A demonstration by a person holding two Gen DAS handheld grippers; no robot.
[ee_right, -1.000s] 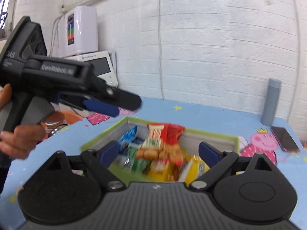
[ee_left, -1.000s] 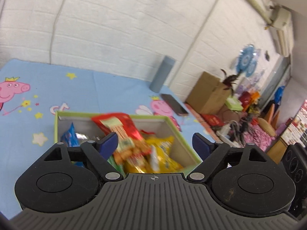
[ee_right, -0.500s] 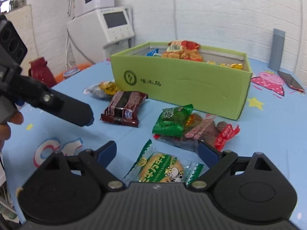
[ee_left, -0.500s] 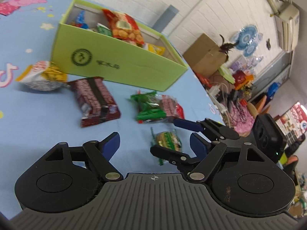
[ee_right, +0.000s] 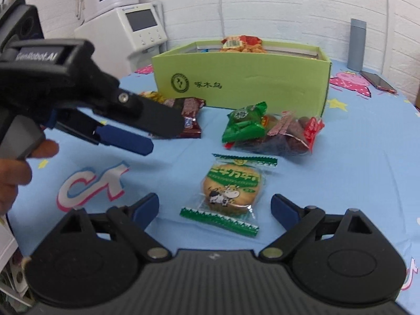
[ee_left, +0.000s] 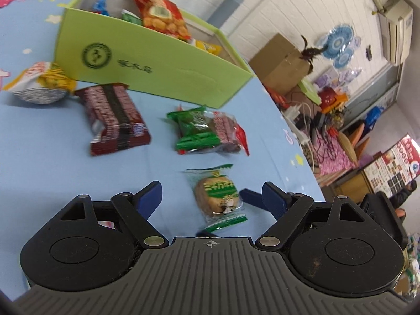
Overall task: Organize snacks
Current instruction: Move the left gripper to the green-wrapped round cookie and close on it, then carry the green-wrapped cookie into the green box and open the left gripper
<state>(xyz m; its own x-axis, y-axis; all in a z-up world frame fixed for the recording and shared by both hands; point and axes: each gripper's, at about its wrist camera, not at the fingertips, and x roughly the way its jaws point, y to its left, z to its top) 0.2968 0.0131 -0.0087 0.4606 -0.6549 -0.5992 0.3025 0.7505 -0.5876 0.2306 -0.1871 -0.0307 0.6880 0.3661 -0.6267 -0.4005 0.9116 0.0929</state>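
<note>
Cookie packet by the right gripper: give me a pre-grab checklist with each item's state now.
1. Right gripper open: ok, jaws wide, nothing between the pads.
2. Cookie packet lined up: ok, it lies flat on the tablecloth ahead, centred between the fingers.
3. Packet free of other snacks: ok, the green packet and red packet lie apart from it, toward the box.
4. Left gripper out of the way: cannot tell, it is open and empty but hovers close on the left.
5. Room in the green box: cannot tell, snacks already stick up above its rim.
</note>
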